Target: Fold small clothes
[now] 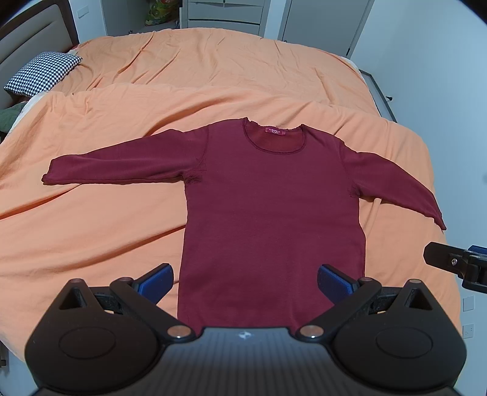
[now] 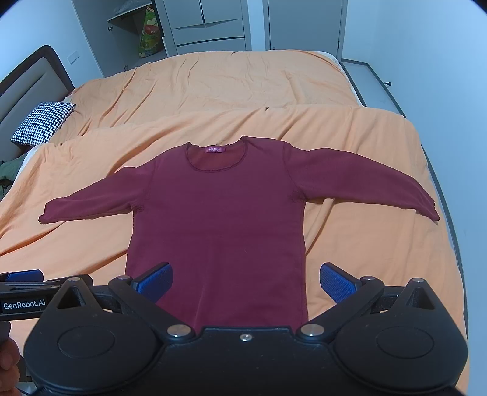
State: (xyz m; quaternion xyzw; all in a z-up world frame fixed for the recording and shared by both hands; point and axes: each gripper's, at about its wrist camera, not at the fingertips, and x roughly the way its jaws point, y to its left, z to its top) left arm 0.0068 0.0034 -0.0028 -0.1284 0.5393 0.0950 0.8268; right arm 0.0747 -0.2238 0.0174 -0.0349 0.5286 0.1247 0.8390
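Wide bed (image 1: 91, 243) under a rumpled orange duvet (image 2: 213, 91), filling most of both views. Spread flat on the duvet, toward the bed's near edge: a dark red long-sleeved top (image 1: 271, 213), front up, neckline pointing away toward the far side of the bed, hem nearest the cameras. Both sleeves stretched outward from the top's body, one to each side, cuffs lying on the duvet. Pink label (image 1: 275, 131) showing inside the neckline. Far off to the left of the top, by the headboard: a black-and-white houndstooth pillow (image 1: 42, 73). Beyond the bed, past the top's neckline: pale wardrobe doors and drawers (image 2: 210, 27).

Left gripper (image 1: 245, 281) above the top's hem, jaws spread wide apart, blue pads on either side of the hem, holding nothing. Right gripper (image 2: 246, 281) likewise over the hem, jaws wide apart and empty; seen only partly at the right edge of the left wrist view.
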